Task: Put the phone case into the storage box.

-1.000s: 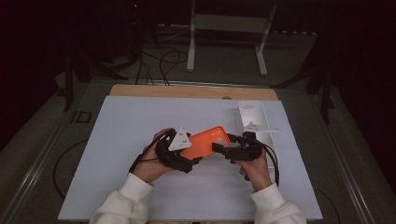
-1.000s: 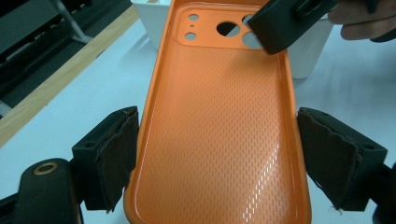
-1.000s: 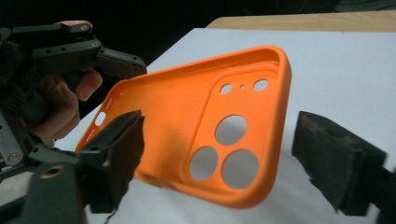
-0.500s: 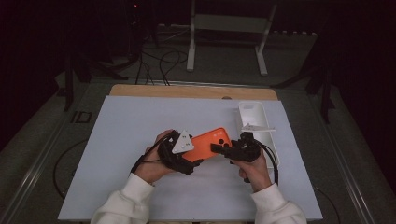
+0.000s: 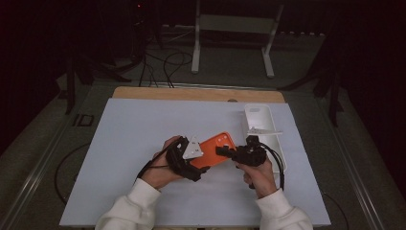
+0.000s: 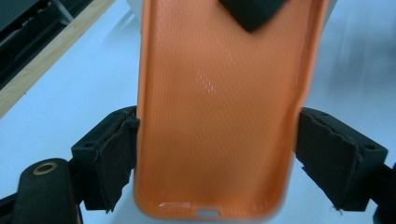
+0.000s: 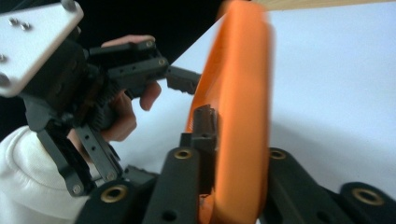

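a: what's in your tongs, left to right?

b: my left gripper (image 5: 195, 165) has its jaws spread wide across the orange phone case (image 5: 214, 148), pads (image 6: 108, 154) pressing both long edges near its lower end. the case hangs above the white mat (image 5: 119, 158), between my hands. my right gripper (image 5: 227, 152) has just been closing and now pinches the case's far rim, jaws nearly together.

a: how will it handle?

b: light, i'd judge, and soft, so it may bow under a squeeze. the textured inside looks grippy. hold the rims, not the thin back. the white tray (image 5: 280, 143) sits just beside my right hand.
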A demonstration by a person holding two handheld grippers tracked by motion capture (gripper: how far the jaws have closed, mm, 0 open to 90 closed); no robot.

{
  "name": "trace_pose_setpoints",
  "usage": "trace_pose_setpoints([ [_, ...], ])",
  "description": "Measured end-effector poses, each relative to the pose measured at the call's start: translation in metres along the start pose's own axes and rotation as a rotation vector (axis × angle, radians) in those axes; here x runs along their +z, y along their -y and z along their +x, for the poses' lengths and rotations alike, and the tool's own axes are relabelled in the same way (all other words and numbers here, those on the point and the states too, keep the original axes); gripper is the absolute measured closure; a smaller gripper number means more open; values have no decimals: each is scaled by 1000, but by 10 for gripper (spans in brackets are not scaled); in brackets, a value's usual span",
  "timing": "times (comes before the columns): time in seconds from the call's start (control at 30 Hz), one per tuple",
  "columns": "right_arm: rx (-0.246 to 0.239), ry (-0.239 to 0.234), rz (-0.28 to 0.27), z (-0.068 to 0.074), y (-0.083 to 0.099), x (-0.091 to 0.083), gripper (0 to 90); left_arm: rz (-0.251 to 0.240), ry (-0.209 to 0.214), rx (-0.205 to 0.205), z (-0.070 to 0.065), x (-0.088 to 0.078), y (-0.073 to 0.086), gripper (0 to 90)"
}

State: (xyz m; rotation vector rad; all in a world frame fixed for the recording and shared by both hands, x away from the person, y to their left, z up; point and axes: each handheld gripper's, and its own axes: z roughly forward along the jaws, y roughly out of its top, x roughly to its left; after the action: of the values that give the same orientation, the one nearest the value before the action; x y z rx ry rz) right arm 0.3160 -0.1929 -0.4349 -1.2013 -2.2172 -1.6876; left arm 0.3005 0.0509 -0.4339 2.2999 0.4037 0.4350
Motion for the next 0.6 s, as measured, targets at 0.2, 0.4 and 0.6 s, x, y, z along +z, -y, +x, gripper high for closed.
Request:
trace_pose_setpoints([
  [0.2,-41,43,-4,3,0,-2,859,-14,11,-29,4,-1,3,170],
  [0.4,-70,43,5,4,-1,-4,859,-23,24,-57,9,-5,6,168],
  [0.6,-85,43,14,5,-1,-5,859,-21,59,-79,13,-6,11,176],
])
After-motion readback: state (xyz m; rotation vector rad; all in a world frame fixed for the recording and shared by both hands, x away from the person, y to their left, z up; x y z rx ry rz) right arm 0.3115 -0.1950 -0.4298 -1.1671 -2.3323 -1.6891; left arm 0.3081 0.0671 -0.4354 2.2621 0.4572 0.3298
